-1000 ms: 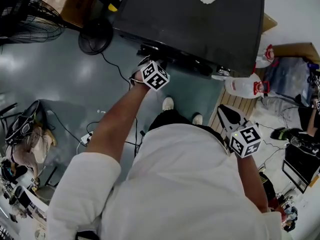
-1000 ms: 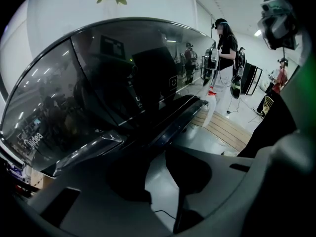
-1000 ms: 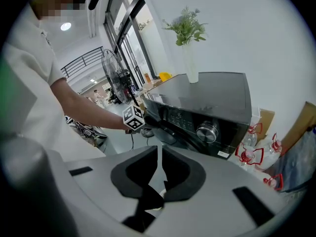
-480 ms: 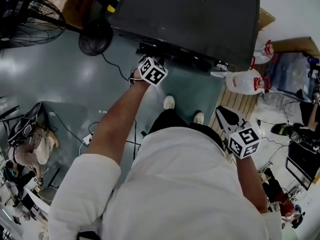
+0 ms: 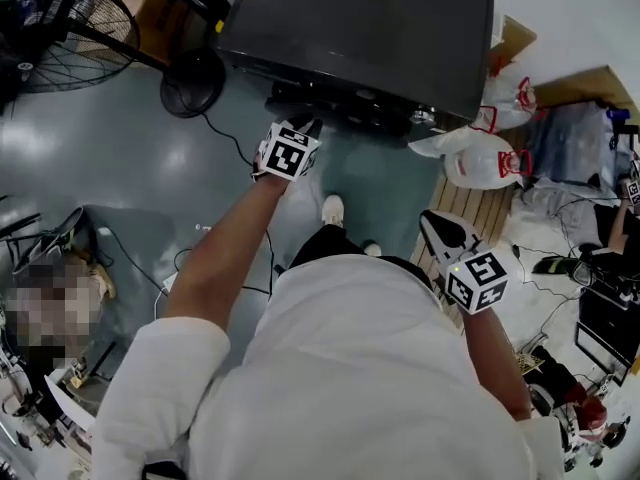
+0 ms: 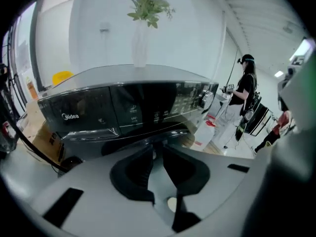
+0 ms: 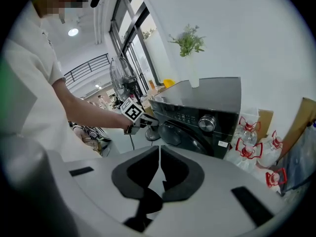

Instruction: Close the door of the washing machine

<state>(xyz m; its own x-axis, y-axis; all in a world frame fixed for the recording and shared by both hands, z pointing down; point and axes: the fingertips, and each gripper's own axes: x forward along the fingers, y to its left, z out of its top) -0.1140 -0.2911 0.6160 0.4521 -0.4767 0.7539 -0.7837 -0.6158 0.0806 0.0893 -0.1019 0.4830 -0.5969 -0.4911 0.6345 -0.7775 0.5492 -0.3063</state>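
Observation:
The dark washing machine [image 5: 370, 28] stands at the top of the head view. In the right gripper view its round door [image 7: 180, 135] looks flush with the front, below the control panel [image 7: 190, 116]. My left gripper [image 5: 303, 128] is shut and empty, with its tips against the machine's front; the right gripper view shows this left gripper [image 7: 148, 122] at the door's left edge. The left gripper view has the shut left gripper [image 6: 158, 149] just under the panel [image 6: 128, 110]. My right gripper [image 5: 437, 226] hangs shut and empty to the right, away from the machine [image 7: 207, 107].
A standing fan [image 5: 60, 18] and its round base [image 5: 192, 80] are left of the machine. White bags with red handles [image 5: 480, 153] and a wooden pallet [image 5: 470, 208] lie at its right. A vase with a plant [image 6: 140, 38] stands on top. A person [image 6: 244, 90] stands further off.
My left gripper has moved forward to the machine's front and a little left in the head view. The right gripper has barely shifted.

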